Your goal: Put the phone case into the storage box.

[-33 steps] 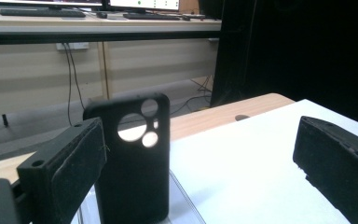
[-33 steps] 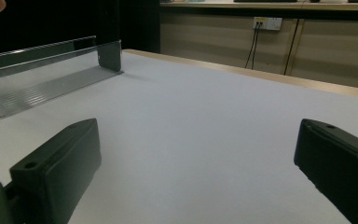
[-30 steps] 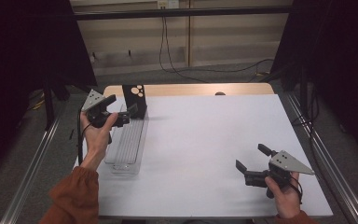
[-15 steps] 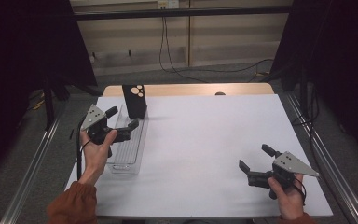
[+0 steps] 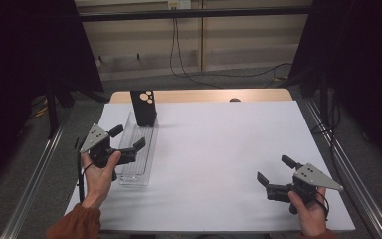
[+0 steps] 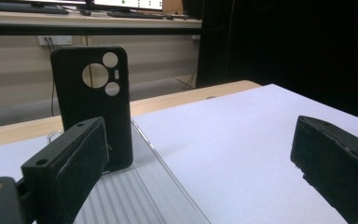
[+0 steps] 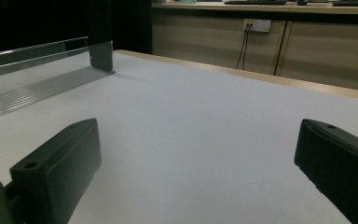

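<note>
Beyond left gripper (image 5: 128, 138) (jaws apart) — phone case (image 5: 143, 107).

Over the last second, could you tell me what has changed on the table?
The left gripper drew back from the black phone case toward the person, along the clear tray, jaws open and empty. The case remains upright at the tray's far end; the right gripper barely shifted.

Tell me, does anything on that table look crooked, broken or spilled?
Nothing stands out. The black phone case stands upright at the far end of the clear ridged tray, which lies straight on the white table. The left gripper and right gripper both hang open, holding nothing.
</note>
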`<state>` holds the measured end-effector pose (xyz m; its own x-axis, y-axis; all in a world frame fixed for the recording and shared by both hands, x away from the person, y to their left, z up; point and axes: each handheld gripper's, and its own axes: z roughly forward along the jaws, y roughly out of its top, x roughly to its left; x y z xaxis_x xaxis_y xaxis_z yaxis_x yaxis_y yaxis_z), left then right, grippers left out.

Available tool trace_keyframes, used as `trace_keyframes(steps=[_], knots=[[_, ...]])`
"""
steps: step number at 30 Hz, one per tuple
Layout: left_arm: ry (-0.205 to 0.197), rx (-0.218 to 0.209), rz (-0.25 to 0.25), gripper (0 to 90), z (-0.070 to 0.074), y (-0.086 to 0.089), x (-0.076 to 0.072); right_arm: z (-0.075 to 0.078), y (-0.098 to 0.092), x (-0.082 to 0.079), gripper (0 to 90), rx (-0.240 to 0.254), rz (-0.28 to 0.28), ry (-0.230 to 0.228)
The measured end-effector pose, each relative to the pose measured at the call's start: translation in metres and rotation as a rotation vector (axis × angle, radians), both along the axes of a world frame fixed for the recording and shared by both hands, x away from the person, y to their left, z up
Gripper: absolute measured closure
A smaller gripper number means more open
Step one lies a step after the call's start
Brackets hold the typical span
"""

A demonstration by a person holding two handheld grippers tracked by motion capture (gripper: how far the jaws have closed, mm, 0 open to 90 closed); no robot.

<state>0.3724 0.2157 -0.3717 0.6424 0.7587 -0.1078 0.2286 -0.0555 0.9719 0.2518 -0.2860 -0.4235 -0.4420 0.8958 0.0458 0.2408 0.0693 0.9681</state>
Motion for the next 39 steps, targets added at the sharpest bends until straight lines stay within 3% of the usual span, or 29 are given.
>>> trace_keyframes(steps=[8, 10, 13, 20, 22, 26, 31, 33, 39], knots=[[-0.007, -0.002, 0.006, 3.2, -0.005, 0.01, -0.016, -0.001, 0.001, 0.0, 0.0, 0.0, 0.002, 0.004], [-0.016, 0.029, 0.008, 3.0, -0.007, 0.013, -0.02, 0.0, 0.0, 0.0, 0.0, -0.002, 0.002, 0.003], [-0.007, 0.035, -0.007, 3.0, -0.013, 0.017, -0.026, 0.0, 0.0, 0.0, 0.0, -0.002, 0.001, 0.003], [0.006, 0.002, 0.034, 3.0, -0.025, 0.03, -0.041, -0.001, 0.0, 0.0, 0.0, -0.006, 0.0, 0.003], [0.004, 0.025, 0.033, 3.0, -0.029, 0.032, -0.047, -0.001, 0.0, 0.0, 0.0, -0.005, -0.001, 0.004], [0.011, 0.016, 0.035, 3.0, -0.036, 0.034, -0.055, -0.001, 0.0, 0.0, 0.0, -0.006, -0.002, 0.005], [-0.007, -0.003, 0.087, 4.2, -0.04, 0.038, -0.063, -0.002, 0.0, -0.001, 0.0, -0.012, -0.001, 0.003], [0.013, -0.016, 0.078, 4.2, -0.043, 0.039, -0.064, -0.002, -0.001, -0.002, 0.7, -0.015, -0.009, -0.004], [0.019, -0.011, 0.079, 4.0, -0.049, 0.041, -0.07, -0.002, -0.002, -0.003, 0.5, -0.018, -0.015, -0.013]])
